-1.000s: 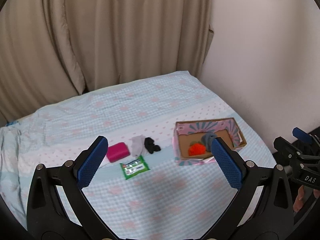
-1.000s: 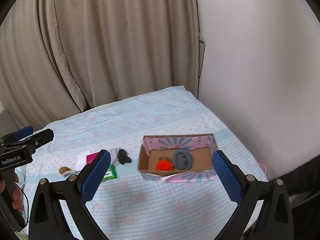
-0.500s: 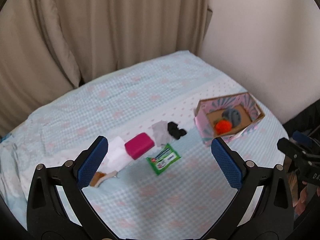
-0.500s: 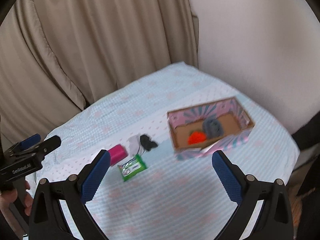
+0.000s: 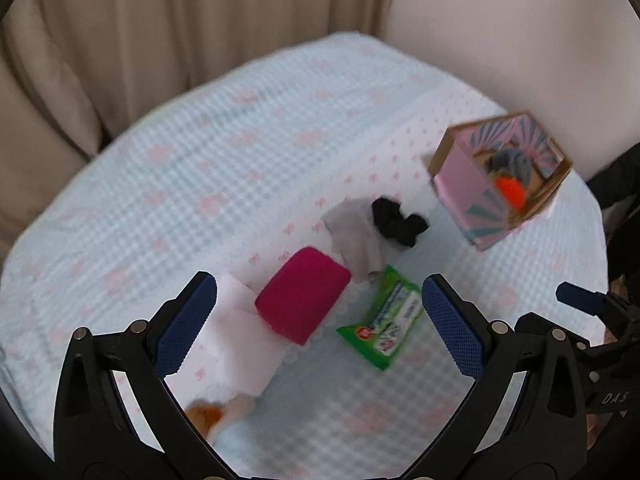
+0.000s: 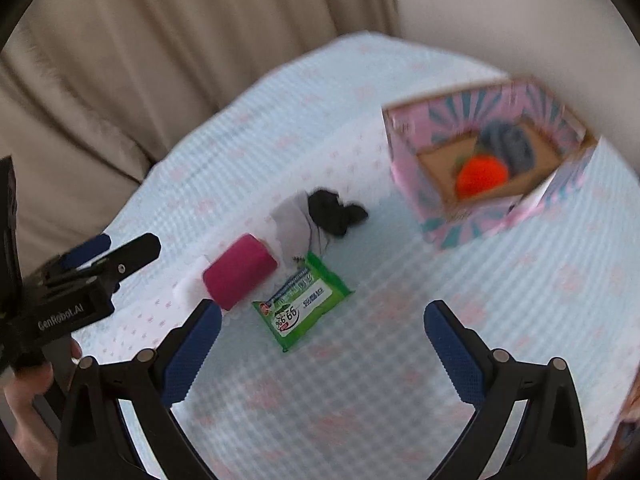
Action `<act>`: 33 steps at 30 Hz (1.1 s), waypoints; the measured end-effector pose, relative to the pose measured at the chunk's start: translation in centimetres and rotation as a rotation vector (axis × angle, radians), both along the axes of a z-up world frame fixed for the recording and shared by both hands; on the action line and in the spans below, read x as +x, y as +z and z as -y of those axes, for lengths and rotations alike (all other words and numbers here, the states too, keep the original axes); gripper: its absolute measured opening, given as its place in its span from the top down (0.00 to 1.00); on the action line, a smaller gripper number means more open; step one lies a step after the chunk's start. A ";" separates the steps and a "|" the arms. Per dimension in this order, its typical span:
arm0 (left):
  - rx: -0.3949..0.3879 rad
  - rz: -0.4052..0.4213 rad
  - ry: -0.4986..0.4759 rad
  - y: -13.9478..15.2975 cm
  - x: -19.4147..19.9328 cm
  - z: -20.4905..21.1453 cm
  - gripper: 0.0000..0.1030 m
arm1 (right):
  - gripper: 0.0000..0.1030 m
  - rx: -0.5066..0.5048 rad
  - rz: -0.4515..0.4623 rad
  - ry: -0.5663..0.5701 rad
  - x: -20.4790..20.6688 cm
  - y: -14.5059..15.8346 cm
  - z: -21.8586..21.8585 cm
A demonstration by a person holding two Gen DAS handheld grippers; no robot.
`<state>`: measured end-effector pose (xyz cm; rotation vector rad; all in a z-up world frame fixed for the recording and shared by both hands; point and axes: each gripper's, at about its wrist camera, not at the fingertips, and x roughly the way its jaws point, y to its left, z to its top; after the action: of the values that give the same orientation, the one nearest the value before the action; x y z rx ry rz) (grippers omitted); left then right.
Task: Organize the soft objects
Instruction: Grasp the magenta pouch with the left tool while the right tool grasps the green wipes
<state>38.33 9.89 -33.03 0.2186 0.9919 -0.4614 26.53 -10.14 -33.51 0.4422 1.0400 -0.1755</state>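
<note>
Closest to us, our left gripper [image 5: 319, 322] has its fingers spread wide with nothing between them, hanging above the bed [image 5: 200, 160]. Our right gripper [image 6: 322, 340] is likewise wide open and empty over the checked blue bedcover.

Just beyond the left fingers lies a small orange and white soft thing [image 5: 212, 414], blurred at the lower edge, beside a white folded cloth [image 5: 236, 344]. On the far corner of that cloth rests a magenta block [image 5: 302, 294], which looks like a sponge or pouch; we cannot tell which. Just to its right lies a green wipes packet [image 6: 302, 300], flat on the cover and near the right gripper's left finger.

Behind the packet is a grey cloth [image 6: 294, 224], crumpled, and touching its far right side a black soft item [image 6: 336, 210].

Farther right, well apart from this cluster, stands an open pink and teal patterned box [image 6: 412, 184]. Inside it sit an orange soft ball [image 6: 482, 176] and, just behind it, a grey knitted item [image 6: 506, 144].

At the back, beige curtains [image 6: 160, 40] hang behind the bed, next to a pale wall [image 5: 520, 20].
</note>
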 end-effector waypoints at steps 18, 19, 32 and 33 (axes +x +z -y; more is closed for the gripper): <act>0.165 -0.144 -0.200 -15.1 5.7 2.6 0.08 | 0.13 0.292 -0.280 -0.265 8.2 -14.2 -0.3; 0.169 -0.152 -0.205 -15.4 5.9 2.6 0.10 | 0.16 0.310 -0.297 -0.280 8.5 -14.8 -0.4; 0.197 -0.159 -0.209 -15.4 5.9 3.2 0.40 | 0.51 0.302 -0.341 -0.338 8.8 -15.2 -0.8; 0.198 -0.157 -0.204 -15.1 5.8 3.1 0.43 | 0.54 0.315 -0.330 -0.330 8.8 -15.0 -0.8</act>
<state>44.16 6.76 -48.15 0.4699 1.1762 -0.5727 35.37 -9.39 -48.52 0.8933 1.3202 -0.3907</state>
